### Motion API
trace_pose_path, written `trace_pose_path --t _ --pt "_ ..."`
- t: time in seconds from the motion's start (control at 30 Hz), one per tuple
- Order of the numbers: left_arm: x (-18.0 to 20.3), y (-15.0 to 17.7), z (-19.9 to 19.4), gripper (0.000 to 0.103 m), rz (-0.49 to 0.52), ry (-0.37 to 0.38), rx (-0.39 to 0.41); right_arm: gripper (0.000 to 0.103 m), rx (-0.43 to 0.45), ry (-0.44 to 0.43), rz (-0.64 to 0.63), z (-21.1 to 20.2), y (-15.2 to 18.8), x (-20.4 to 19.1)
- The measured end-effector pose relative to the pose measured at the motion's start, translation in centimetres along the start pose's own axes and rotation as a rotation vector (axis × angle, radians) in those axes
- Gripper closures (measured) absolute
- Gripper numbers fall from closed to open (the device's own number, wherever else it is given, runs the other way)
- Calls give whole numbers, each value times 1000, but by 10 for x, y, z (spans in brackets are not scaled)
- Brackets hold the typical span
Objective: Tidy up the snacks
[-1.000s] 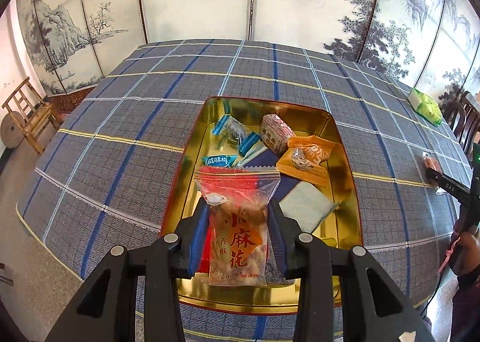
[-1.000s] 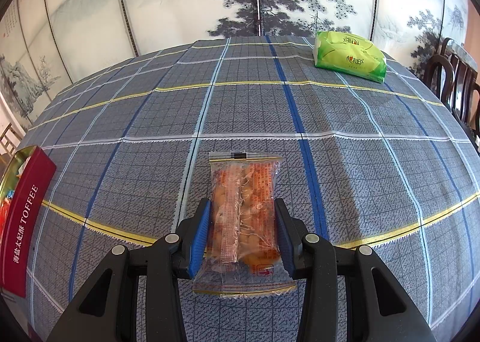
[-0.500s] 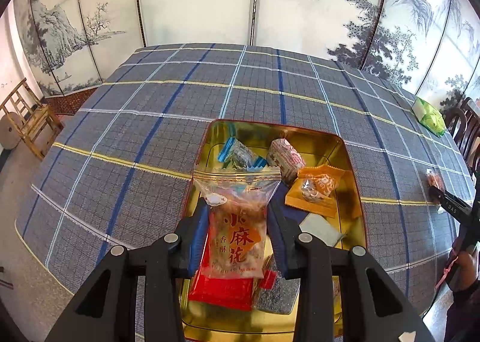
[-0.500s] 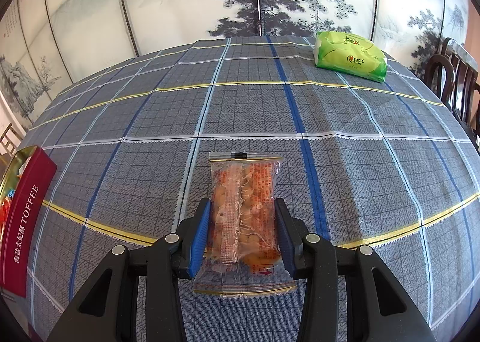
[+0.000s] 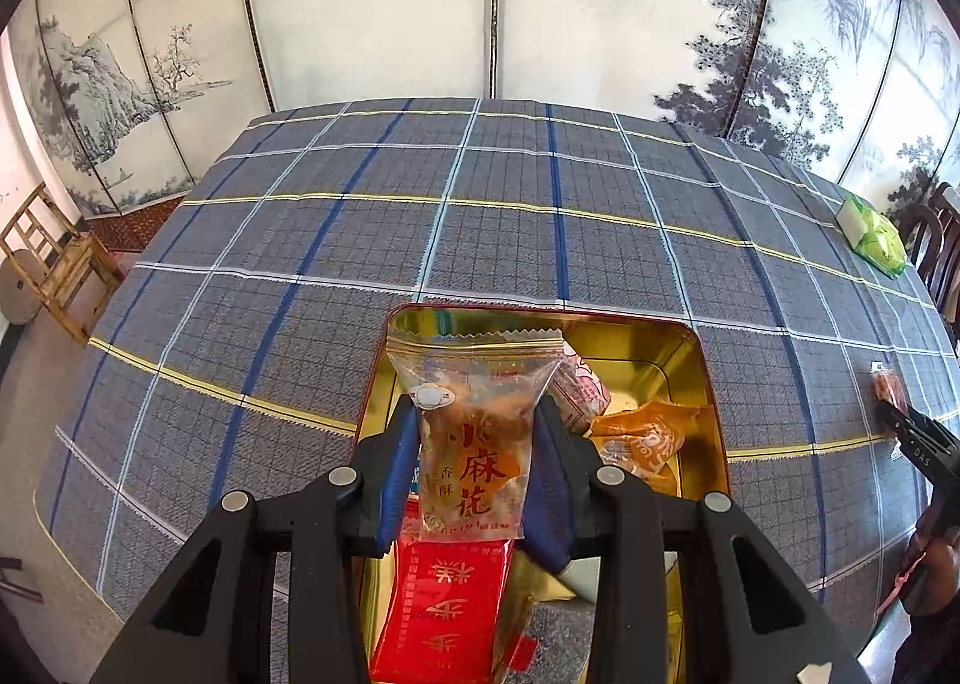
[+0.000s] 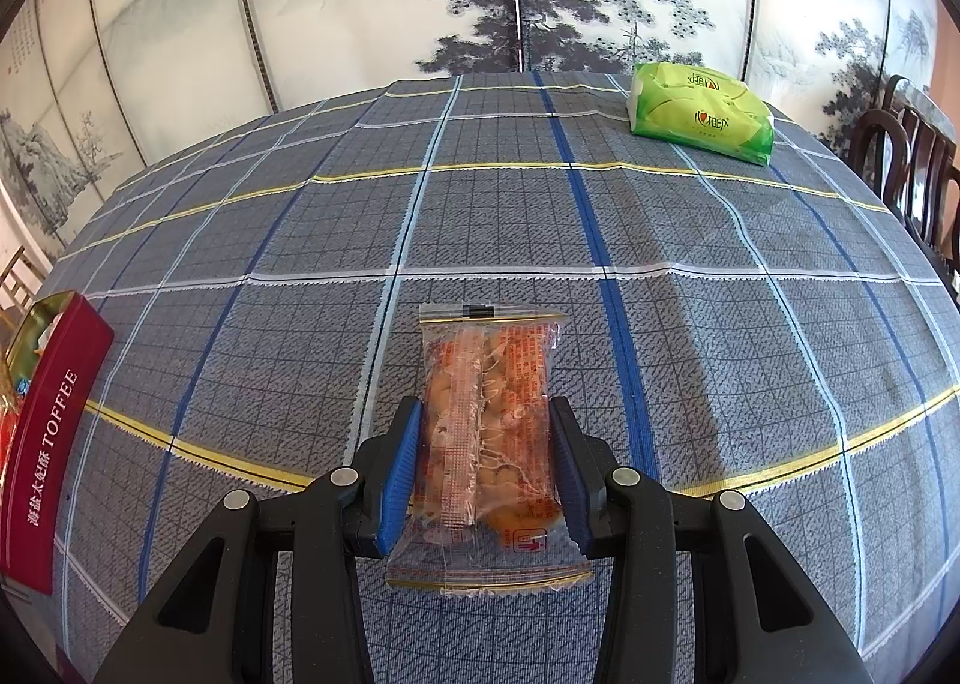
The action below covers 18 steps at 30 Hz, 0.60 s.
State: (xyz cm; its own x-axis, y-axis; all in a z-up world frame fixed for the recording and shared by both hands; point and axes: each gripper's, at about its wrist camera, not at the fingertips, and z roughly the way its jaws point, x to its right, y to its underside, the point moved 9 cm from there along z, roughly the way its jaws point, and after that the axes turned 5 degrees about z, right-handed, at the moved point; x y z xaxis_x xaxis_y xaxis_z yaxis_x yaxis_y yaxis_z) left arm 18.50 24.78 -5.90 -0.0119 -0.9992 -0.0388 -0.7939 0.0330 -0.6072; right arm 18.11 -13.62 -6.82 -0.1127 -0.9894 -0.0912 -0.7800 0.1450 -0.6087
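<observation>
My left gripper (image 5: 474,432) is shut on a clear fried-twist snack packet (image 5: 477,432) with red and orange print, held above the gold tin (image 5: 690,348). The tin holds a red packet (image 5: 444,606), an orange pastry pack (image 5: 645,438) and other wrapped sweets. My right gripper (image 6: 485,444) is shut on a second clear fried-twist packet (image 6: 489,420) that lies on the checked tablecloth (image 6: 540,216). The tin's red side (image 6: 48,444), marked TOFFEE, shows at the left edge of the right wrist view. The right gripper also shows in the left wrist view (image 5: 900,420).
A green tissue pack (image 6: 699,114) lies at the far right of the table and also shows in the left wrist view (image 5: 873,234). Dark chairs (image 6: 906,168) stand at the right. A wooden chair (image 5: 54,264) stands left. Painted screens (image 5: 492,0) stand behind the table.
My left gripper with its packet has moved forward and lower over the tin, so the tin's near contents now lie under it. The right gripper and its packet have not moved.
</observation>
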Motion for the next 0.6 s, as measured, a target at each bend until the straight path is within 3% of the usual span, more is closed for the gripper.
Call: trace_pose_path --t 0.6 --pt "-12 4 25 70 -14 -11 -22 60 0 1 -2 0 0 0"
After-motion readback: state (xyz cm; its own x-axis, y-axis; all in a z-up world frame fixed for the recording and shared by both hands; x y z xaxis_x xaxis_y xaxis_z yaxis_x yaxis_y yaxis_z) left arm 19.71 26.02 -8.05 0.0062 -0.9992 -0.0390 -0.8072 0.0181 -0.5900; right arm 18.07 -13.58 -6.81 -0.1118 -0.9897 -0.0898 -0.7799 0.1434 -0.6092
